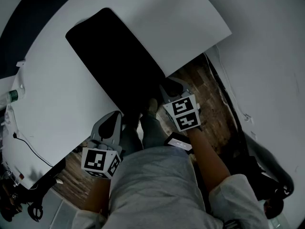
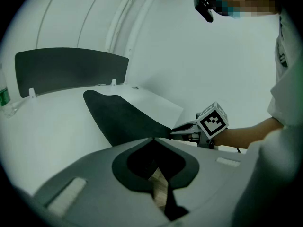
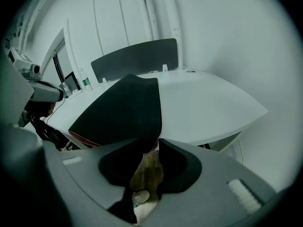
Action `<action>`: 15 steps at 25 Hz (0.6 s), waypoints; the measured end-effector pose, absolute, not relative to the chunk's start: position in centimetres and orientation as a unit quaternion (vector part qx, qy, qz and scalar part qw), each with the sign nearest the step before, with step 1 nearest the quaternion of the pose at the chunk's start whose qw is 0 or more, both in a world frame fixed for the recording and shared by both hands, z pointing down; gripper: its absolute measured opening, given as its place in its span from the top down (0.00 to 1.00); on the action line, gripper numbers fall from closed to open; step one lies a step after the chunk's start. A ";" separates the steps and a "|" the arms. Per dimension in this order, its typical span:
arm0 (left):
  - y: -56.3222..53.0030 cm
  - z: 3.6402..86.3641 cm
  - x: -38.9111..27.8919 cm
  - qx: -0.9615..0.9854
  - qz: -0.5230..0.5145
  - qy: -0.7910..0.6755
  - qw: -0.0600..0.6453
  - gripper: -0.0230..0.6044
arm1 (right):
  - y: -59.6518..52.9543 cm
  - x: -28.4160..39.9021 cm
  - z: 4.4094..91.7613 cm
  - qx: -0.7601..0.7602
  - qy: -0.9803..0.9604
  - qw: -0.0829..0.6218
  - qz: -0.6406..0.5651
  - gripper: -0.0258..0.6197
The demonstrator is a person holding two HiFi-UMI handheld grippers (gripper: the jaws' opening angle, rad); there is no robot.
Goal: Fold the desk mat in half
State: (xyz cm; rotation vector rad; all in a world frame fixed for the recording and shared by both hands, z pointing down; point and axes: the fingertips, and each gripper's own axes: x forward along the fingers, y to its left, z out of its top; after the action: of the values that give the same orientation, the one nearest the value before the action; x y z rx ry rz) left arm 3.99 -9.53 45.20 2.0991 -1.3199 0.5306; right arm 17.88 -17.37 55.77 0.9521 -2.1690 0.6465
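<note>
A black desk mat (image 1: 114,56) lies flat and slantwise on the white desk (image 1: 57,104), its near end at the desk's front edge. In the right gripper view a thin red strip shows under the mat (image 3: 123,108) at its near left. My right gripper (image 1: 169,85) is at the mat's near right corner. Its jaws (image 3: 157,143) stand apart, with the corner at their tips and the floor showing through the gap. My left gripper (image 1: 116,118) is at the near left corner. Its tips (image 2: 153,141) look close together against the mat (image 2: 123,119); whether they pinch it is hidden.
A dark upright panel (image 2: 71,70) stands along the desk's far edge. A water bottle (image 1: 12,95) sits at the desk's left end, near a thin cable (image 1: 28,147). Below the front edge are the wooden floor (image 1: 214,109) and the person's legs. A chair base (image 1: 271,175) is at the right.
</note>
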 end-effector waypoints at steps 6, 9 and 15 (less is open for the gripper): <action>-9.4 45.4 4.1 0.788 0.198 -0.498 0.302 0.93 | -17.6 18.2 55.9 0.370 -0.829 0.338 0.248 0.76; -9.3 45.5 4.1 0.787 0.197 -0.499 0.303 0.93 | -17.6 18.3 55.9 0.372 -0.829 0.337 0.248 0.75; -9.0 45.7 4.5 0.787 0.194 -0.497 0.309 0.93 | -17.3 18.6 55.6 0.368 -0.830 0.335 0.253 0.77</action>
State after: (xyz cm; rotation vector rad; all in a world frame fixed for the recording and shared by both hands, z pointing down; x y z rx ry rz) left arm 4.47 -9.04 45.66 2.0812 -1.3136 0.5138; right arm 18.57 -17.25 55.58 0.9612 -2.1648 0.6609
